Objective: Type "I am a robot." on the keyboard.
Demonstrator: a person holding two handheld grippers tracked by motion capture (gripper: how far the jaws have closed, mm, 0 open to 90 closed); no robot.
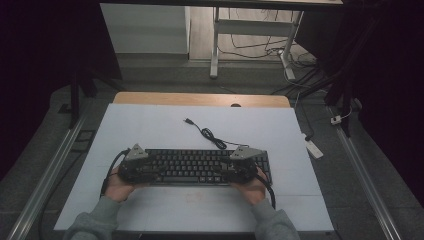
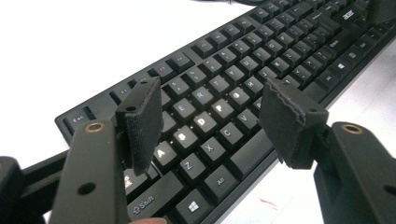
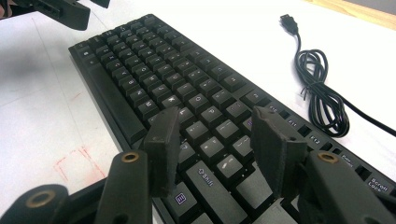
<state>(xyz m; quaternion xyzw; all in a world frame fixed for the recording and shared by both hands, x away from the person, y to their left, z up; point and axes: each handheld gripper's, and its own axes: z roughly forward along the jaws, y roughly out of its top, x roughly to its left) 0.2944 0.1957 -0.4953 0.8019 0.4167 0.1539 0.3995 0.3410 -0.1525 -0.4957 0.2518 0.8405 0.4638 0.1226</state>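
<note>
1. The keyboard is black. Its keys have small white letters.
2. A few keys glow bright white in the left gripper view.
3. The cable is black, and so is its plug.
4. The table top is white. It has faint red marks on it.
5. The back edge of the table is light brown wood.
6. The left gripper is black with little gold rings.
7. The right gripper is black with gold rings too.
8. The sleeves are grey.
</note>
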